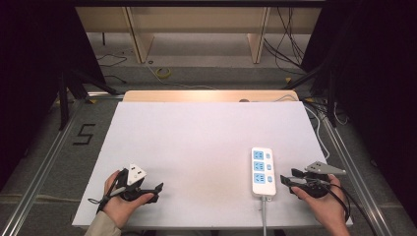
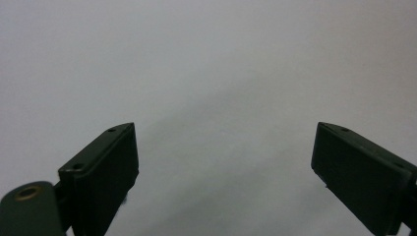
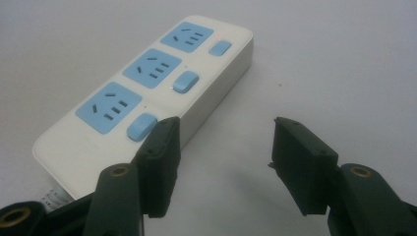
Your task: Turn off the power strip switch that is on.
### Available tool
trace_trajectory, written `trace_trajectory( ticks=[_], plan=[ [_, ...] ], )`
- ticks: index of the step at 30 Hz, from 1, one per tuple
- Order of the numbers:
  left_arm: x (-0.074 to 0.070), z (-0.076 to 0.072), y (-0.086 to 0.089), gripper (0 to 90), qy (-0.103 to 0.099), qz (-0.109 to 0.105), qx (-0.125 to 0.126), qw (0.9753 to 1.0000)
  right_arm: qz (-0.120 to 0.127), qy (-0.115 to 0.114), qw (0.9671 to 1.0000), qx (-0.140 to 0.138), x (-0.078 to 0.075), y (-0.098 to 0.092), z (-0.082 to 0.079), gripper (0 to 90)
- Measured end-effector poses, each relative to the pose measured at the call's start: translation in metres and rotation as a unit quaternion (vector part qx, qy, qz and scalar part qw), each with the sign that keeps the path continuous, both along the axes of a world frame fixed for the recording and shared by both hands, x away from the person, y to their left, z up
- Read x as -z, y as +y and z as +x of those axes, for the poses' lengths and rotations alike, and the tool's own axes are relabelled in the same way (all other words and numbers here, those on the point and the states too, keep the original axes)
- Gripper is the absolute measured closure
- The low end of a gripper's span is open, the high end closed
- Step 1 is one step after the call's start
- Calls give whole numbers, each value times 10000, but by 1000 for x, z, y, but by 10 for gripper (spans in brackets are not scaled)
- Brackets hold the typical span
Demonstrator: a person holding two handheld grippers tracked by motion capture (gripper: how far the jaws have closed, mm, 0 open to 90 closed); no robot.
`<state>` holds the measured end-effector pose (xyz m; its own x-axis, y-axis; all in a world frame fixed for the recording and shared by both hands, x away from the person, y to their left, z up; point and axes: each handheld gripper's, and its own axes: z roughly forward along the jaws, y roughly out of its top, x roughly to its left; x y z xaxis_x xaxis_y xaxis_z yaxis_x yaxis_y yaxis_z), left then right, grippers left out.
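Power strip (image 1: pixel 262 171) sits near the desk's (image 1: pixel 206 142) front right corner, cord hanging off the front edge. Right gripper (image 3: pixel 223 147) is just beside it, fingers apart, empty. Left gripper (image 2: pixel 223 162) is near the front left corner, fingers wide apart too.

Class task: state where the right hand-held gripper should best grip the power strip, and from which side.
Probably across the long sides of the power strip, from above: it lies flat, and its narrow body should fit the open right hand-held gripper. Avoid the cord end.
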<state>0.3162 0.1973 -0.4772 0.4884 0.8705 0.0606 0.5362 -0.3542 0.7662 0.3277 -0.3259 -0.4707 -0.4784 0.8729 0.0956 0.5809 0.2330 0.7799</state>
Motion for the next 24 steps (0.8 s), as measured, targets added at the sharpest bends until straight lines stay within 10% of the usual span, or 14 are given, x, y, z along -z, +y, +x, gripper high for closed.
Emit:
trace_trajectory(
  ticks=[24],
  plan=[
    [0,2,1,135,-49,77,-50,9999,-564,160,9980,-246,-17,4,0,900]
  ],
)
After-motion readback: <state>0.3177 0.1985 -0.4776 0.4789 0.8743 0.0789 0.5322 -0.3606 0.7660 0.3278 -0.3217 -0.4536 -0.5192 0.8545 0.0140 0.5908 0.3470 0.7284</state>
